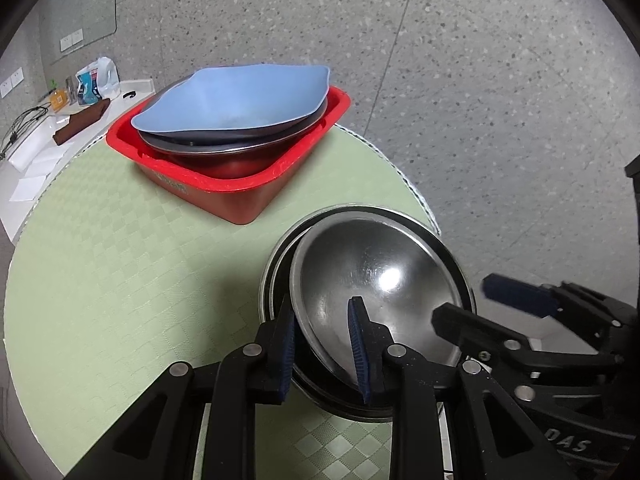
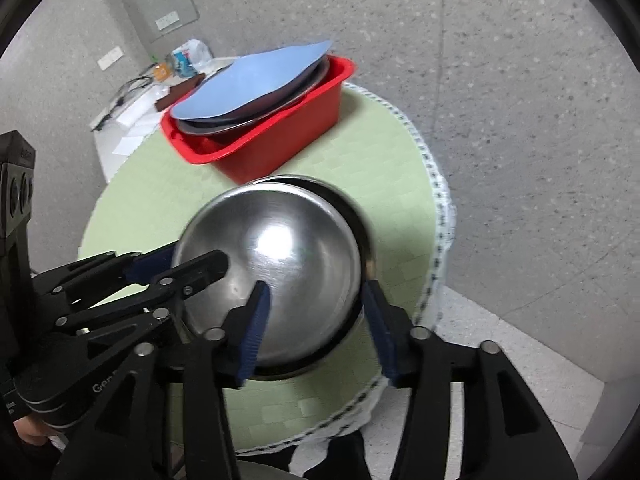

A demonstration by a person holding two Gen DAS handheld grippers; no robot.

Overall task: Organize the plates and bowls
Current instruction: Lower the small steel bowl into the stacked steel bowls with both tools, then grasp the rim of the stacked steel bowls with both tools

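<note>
A steel bowl (image 1: 380, 276) lies tilted in a stack of steel bowls (image 1: 276, 280) on the green round table (image 1: 120, 260). My left gripper (image 1: 320, 344) is open, its fingers straddling the tilted bowl's near rim. My right gripper (image 2: 316, 328) is open, its fingers on either side of the same bowl (image 2: 280, 264). It also shows at the right of the left wrist view (image 1: 472, 304). A red tub (image 1: 240, 196) at the table's far side holds a blue plate (image 1: 236, 96) on dark and steel dishes. The tub (image 2: 280, 144) and plate (image 2: 248, 84) also show in the right wrist view.
A white counter (image 1: 52, 136) beyond the table carries a brown cloth (image 1: 80, 120), bags, papers and cables. Speckled grey floor (image 1: 480, 80) surrounds the table. The table edge (image 2: 436, 208) runs close to the right of the bowls.
</note>
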